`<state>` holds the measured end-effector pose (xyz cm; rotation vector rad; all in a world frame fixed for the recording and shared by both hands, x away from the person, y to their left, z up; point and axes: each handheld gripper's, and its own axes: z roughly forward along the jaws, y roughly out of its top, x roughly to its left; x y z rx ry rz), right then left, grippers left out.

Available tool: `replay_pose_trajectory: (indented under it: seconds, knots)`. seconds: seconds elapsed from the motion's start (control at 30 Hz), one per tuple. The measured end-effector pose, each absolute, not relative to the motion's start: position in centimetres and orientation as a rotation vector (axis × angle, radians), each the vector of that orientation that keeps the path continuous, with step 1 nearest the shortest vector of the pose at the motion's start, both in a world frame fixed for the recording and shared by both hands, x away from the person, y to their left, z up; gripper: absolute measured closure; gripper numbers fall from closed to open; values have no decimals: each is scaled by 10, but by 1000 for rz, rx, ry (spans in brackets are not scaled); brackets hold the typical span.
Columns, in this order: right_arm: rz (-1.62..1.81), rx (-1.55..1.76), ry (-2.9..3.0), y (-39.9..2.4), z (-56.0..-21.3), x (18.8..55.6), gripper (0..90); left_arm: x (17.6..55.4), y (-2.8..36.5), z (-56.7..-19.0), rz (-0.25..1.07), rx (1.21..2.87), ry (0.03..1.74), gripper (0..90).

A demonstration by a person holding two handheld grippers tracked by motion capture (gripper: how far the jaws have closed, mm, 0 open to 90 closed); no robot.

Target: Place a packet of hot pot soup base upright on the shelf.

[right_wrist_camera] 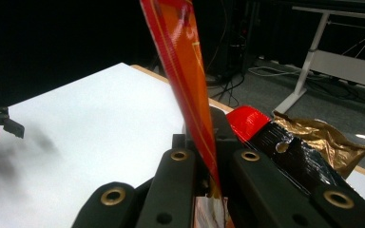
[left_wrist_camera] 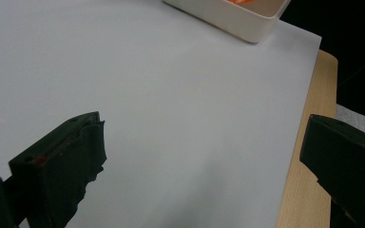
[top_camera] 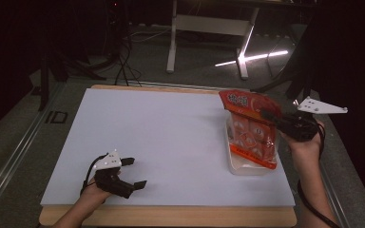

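The right gripper is clenched on the upper edge of the orange snack bag — in the right gripper view its two jaws pinch the thin red-and-orange film flat between them. The bag hangs from that grip at the right side of the desk, its lower part down in the white tray. The left gripper rests near the desk's front left corner, jaws spread wide and holding nothing — well apart from the bag.

White tray, perhaps half cropped
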<state>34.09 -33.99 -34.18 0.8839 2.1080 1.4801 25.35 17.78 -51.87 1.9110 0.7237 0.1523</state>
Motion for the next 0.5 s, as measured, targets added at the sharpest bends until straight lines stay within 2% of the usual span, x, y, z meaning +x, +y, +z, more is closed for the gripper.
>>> replay_pose_trajectory:
  seconds: [0.5]
  knots:
    - [1504, 957, 2110, -349, -369, 344, 900, 254, 177, -519, 151, 1917, 725, 13]
